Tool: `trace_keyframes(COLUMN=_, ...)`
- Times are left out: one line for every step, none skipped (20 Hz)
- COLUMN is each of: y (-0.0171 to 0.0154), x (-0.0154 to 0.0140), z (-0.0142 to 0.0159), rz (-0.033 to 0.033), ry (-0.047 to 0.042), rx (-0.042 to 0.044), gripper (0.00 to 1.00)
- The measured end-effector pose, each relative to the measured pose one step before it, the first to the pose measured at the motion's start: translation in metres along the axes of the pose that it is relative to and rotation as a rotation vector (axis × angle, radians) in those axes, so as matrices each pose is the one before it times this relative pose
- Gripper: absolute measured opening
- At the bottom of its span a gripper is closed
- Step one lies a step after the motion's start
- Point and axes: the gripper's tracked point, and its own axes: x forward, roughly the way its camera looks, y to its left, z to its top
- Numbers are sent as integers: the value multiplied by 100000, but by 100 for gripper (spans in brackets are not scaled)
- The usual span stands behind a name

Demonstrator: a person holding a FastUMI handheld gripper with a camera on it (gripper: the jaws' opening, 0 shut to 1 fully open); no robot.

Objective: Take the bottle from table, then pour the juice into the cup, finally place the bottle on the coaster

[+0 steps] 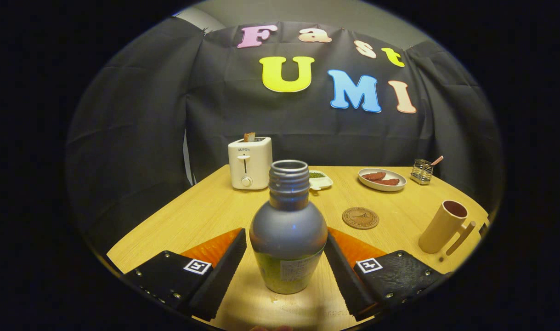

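Note:
An uncapped grey bottle with greenish juice in its lower part stands upright on the wooden table, between my two fingers. My gripper is shut on it, with both black pads against the bottle's wide shoulder. A tan cup with a handle stands ahead to the right of the right finger, its mouth tipped away from me. The round brown coaster lies flat beyond the right finger, between the bottle and the cup.
A white toaster holding a slice stands at the table's far left. Behind the bottle sits a small white dish. At the far right are an oval plate with food and a wire holder.

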Motion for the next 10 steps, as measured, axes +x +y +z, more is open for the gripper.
trace_keyframes(y=-36, x=141, z=-490, rz=-313, ry=1377, rx=-224, gripper=99)
trace_keyframes(y=-43, x=95, z=-542, rz=-334, ry=1364, rx=-337, gripper=99)
trace_keyframes(y=-41, x=59, z=-372, rz=-97, ry=1095, rx=-231, gripper=99)
trace_keyframes(y=-62, x=71, z=-428, rz=-149, ry=936, rx=267, gripper=99)
trace_keyframes(y=-78, x=78, z=-332, rz=-48, ry=945, rx=668, gripper=99)
trace_keyframes(y=-35, x=28, z=-331, rz=-26, ry=823, rx=557, gripper=99)
trace_keyframes(y=-52, x=-28, z=-180, rz=26, ry=452, rx=268, gripper=99)
trace_keyframes(y=29, x=12, z=-254, rz=50, ry=517, rx=113, gripper=99)
trace_keyframes(y=32, x=102, z=-243, rz=374, ry=1191, rx=-158, gripper=99)
trace_keyframes(y=90, x=128, z=-471, rz=438, ry=1270, rx=-783, gripper=99)
